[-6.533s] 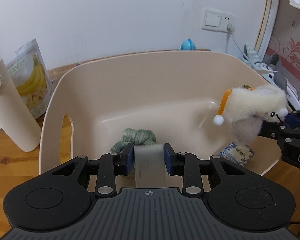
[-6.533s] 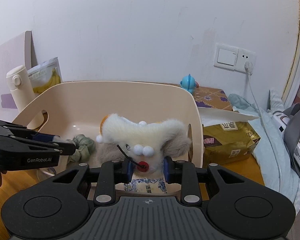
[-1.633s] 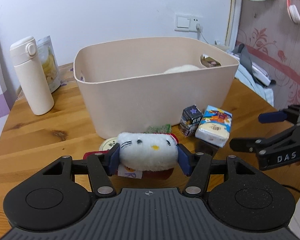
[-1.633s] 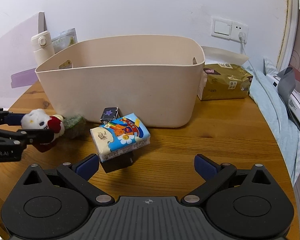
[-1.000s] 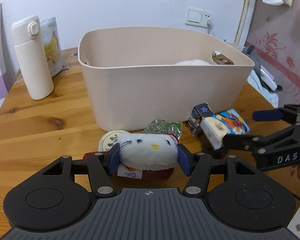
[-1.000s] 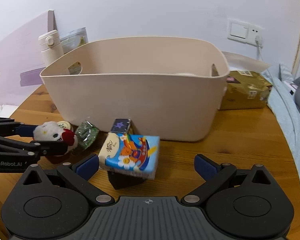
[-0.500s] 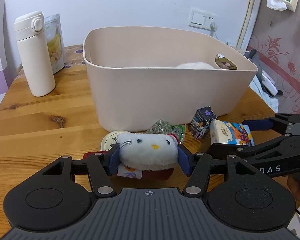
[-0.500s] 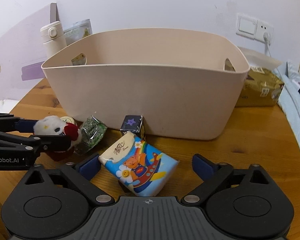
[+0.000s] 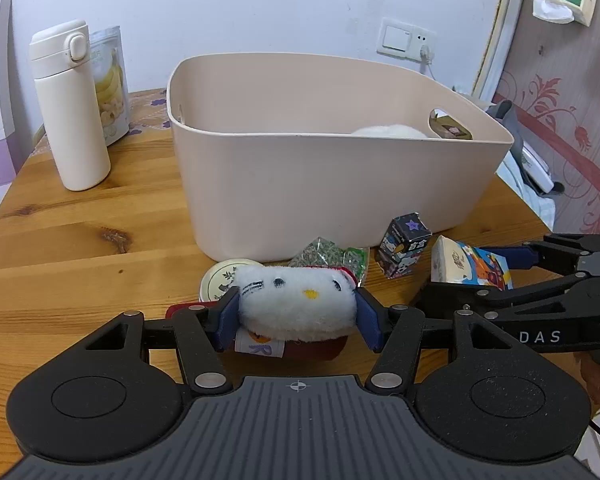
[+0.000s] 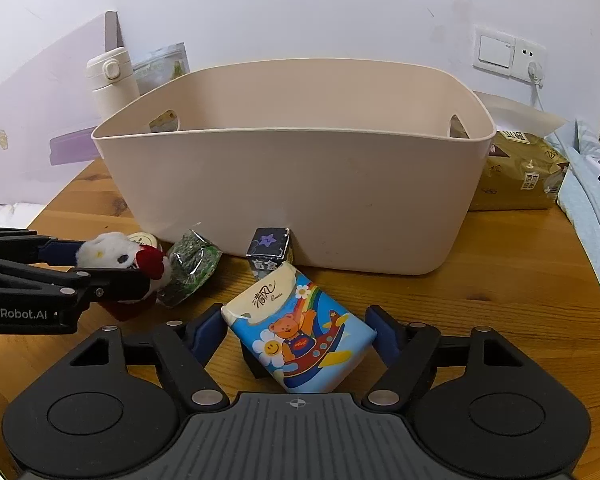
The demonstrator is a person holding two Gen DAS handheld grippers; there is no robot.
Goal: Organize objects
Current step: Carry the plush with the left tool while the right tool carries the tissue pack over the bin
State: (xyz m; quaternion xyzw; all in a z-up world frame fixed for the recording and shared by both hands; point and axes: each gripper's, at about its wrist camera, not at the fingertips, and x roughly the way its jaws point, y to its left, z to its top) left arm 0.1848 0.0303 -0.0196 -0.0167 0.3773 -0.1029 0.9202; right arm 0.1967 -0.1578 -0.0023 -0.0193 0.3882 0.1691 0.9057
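closest in, the left gripper [image 9: 296, 314] is clenched on a white plush cat toy [image 9: 296, 300] with a red bow, its blue pads pressed against both sides of the head, the same hold it had a second and a half ago. just to its right, the right gripper [image 10: 298, 334] has its jaws spread around a tissue pack [image 10: 300, 336] printed with a cartoon bear and a rainbow; half a second ago the pads stood well clear of the pack, and now they sit just beside its edges, though whether they touch it cannot be told. the pack is tilted, propped on a dark block beneath it, and it has turned since a second ago. on the wooden table [image 10: 500, 280] just past the toy lie a round tin with a pale lid [image 9: 220, 278] and a green crinkly packet [image 10: 190, 266], and next to them a small dark carton with a purple star [image 10: 270, 250] stands just in front of the basin. the beige plastic basin [image 10: 300, 192] stays in the middle of the table, with a white fluffy shape [image 9: 392, 132] peeking over its rim at the right end. behind it to the left stand a cream flask [image 9: 70, 106] and a pouch of banana chips [image 9: 110, 84]; to the right lies a gold wrapped pack [image 10: 520, 172]. a white wall switch and socket [image 10: 508, 54] are on the far wall.
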